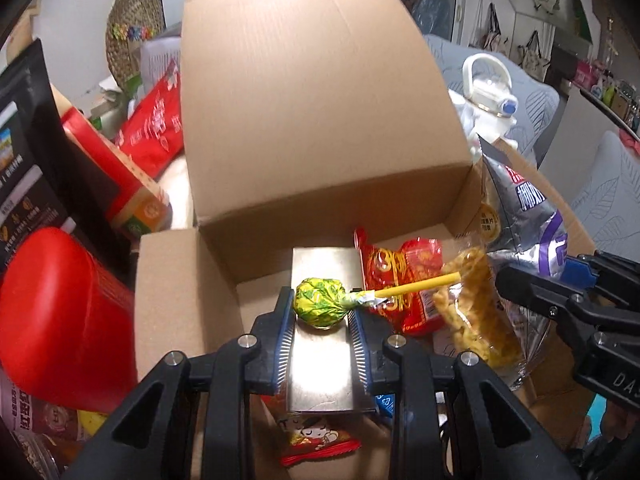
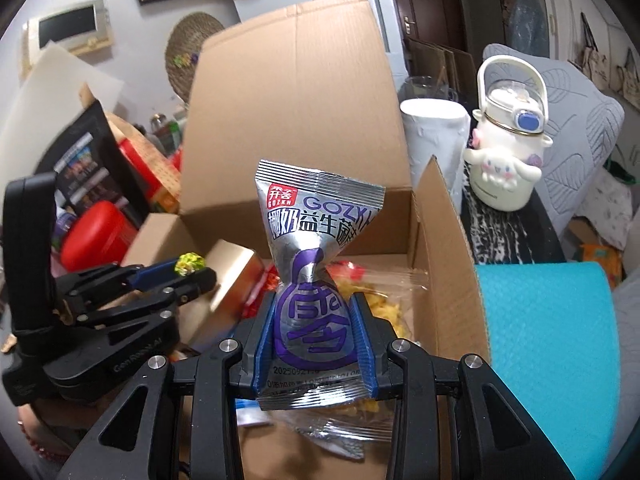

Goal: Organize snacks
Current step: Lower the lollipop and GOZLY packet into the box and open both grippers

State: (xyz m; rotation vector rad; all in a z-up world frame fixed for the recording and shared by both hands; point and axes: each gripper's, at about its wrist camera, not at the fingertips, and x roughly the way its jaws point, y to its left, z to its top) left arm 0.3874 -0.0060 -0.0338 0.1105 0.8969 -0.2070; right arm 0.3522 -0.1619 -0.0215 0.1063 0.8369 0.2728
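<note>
Left wrist view. The left gripper (image 1: 320, 312) is seen clamped on a lollipop (image 1: 320, 303): the green-and-yellow wrapped head is pinched between the two blue-padded fingers, close to their tips, and the yellow stick is pointed out to the right, past the right finger. The gripper is held over the open cardboard box (image 1: 312, 120), near its front edge, with the tall rear flap standing upright behind. Below the fingers, inside the box, a metallic gold box (image 1: 320, 360) is noted, and a red snack packet (image 1: 404, 280) lies just right of it. A clear bag of yellow crisps (image 1: 476, 312) is seen against the box's right wall. The right gripper (image 1: 560, 300) enters from the right edge, a silver-and-purple packet (image 1: 532, 216) held at its tip. A red tin (image 1: 60, 320) stands outside the box, beside its left wall.

Right wrist view. The right gripper (image 2: 316, 332) is clamped on the silver-and-purple packet (image 2: 316, 248); the packet is squeezed at its waist between the pads, its sealed top edge standing upright above the fingertips and its lower edge hanging below them. It is held over the box's (image 2: 296, 100) front right part, above the crisps bag (image 2: 384, 308). The left gripper (image 2: 188, 270) is seen at left with the lollipop (image 2: 188, 263) between its tips. A white cartoon bottle (image 2: 508, 152) stands outside, beyond the box's right wall.
</note>
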